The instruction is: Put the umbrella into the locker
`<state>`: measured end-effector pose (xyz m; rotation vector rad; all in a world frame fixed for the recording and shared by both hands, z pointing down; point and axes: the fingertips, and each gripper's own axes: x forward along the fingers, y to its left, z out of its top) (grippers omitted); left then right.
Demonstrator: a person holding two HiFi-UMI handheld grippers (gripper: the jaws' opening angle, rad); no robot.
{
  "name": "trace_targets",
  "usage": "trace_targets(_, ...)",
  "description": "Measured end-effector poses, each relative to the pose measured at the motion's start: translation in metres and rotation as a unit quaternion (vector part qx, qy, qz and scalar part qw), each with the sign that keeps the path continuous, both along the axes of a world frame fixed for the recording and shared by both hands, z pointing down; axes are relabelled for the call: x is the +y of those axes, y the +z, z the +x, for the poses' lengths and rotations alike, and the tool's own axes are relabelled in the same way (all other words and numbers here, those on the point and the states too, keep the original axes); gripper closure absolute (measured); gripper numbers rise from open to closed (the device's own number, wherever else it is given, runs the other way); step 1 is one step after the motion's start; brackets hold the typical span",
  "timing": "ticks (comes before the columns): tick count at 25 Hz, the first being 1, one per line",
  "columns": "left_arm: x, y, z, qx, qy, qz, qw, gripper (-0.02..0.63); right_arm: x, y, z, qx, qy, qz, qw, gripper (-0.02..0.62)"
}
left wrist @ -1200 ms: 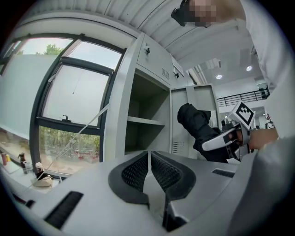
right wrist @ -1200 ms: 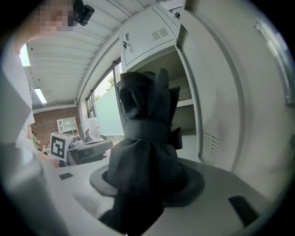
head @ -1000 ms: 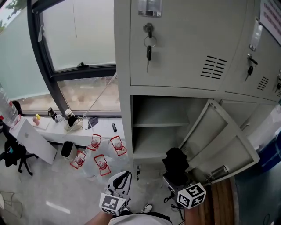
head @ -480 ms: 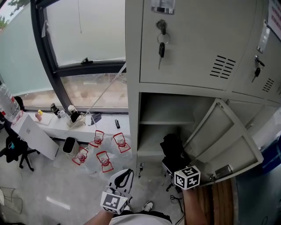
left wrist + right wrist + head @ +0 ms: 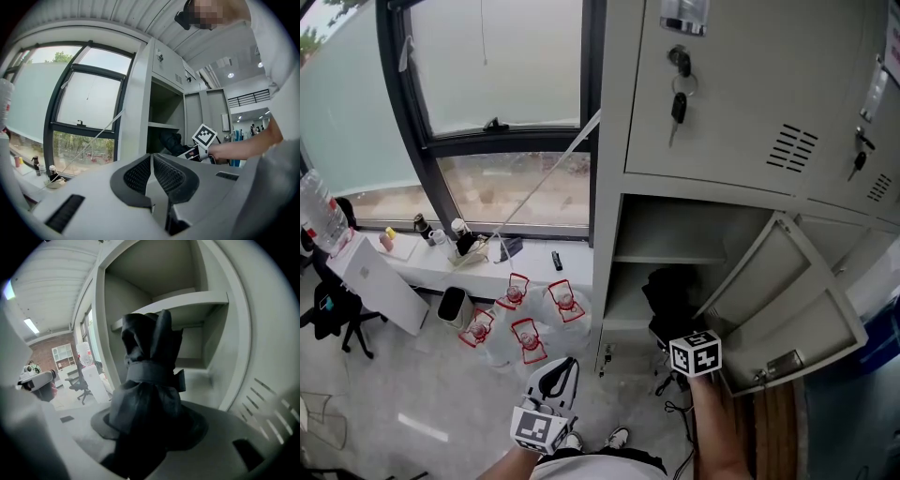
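Note:
The black folded umbrella (image 5: 668,298) (image 5: 149,380), strapped round its middle, is gripped by my right gripper (image 5: 672,330) (image 5: 150,430). Its far end reaches into the mouth of the open grey locker (image 5: 609,281), below the inner shelf (image 5: 670,257) (image 5: 187,301). The left gripper view shows the same umbrella (image 5: 169,140) at the locker opening. Lower down, in front of the person, my left gripper (image 5: 562,373) (image 5: 151,165) is shut with nothing in it.
The locker door (image 5: 787,305) hangs open to the right of the compartment. Keys (image 5: 679,101) dangle from the upper door. Water jugs with red handles (image 5: 521,330) stand on the floor left of the locker, under a window sill (image 5: 441,267) with small bottles.
The right gripper has carried the umbrella forward and a little down, to the lower compartment's mouth. The left gripper has hardly shifted in view.

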<state>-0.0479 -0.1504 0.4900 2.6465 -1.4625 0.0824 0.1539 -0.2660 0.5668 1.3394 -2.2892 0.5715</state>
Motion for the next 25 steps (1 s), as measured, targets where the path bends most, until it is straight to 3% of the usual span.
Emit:
trace_targets(18,0.002,0.002,-0.007,-0.012,-0.006,-0.008,0.9999,0.568,-0.030,0.025,-0.005,0.012,0.038,-0.025,0.999,0.359)
trace_targets(25,0.000,0.004,-0.010,-0.017,-0.013,-0.009,0.9997,0.568,-0.052,0.026,0.003,0.067,0.045,-0.003,0.997,0.354)
